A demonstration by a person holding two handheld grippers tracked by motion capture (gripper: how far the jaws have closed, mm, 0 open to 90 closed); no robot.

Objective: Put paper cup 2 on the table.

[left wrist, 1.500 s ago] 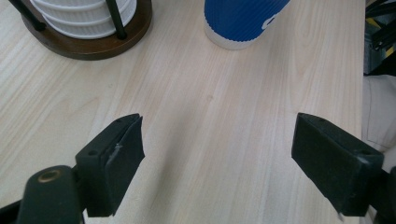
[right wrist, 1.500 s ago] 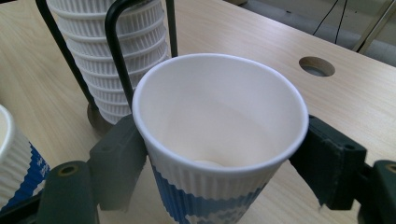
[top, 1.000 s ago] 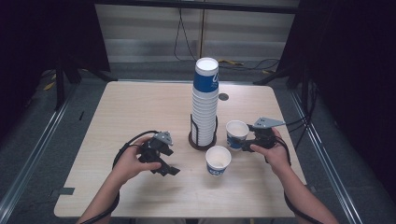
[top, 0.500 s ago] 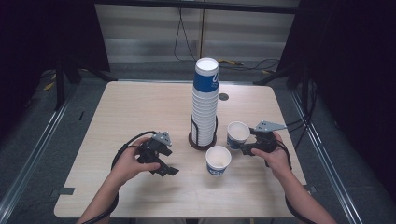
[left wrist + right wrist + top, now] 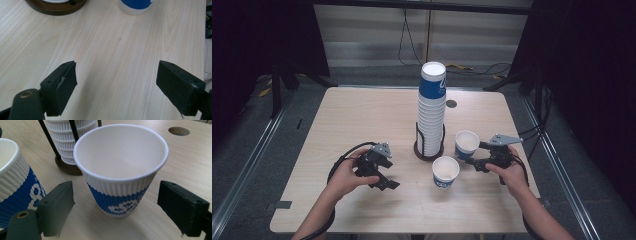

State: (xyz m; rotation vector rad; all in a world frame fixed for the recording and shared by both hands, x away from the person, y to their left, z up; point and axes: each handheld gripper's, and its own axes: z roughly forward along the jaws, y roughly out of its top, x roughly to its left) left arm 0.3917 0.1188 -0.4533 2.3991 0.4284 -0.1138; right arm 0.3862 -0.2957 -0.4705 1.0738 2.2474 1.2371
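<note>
Right gripper (image 5: 479, 159) sits at the right of the high view, low on the worktop (image 5: 362, 115), fingers spread wide. In the right gripper view a ribbed white-and-blue cup (image 5: 121, 167) stands upright between the fingers (image 5: 57, 207), gap on both sides, not touching. I judge it either just set down or about to be picked up; nothing is pinched.

Second cup (image 5: 446, 172) stands just beside it, lower centre of the high view, also upright, mouth up. Both loose cups sit near the tall cup stack (image 5: 432, 110), which stands in a dark wire holder (image 5: 428, 147) at mid-frame. The holder's rods probably keep the stack from toppling.

Left gripper (image 5: 382, 172) at lower left of the high view, well apart from the cups, fingers (image 5: 62, 85) spread over bare wood, holding nothing. It looks parked out of the way while the right works

Round hole (image 5: 451, 104) in the worktop behind the stack
</note>
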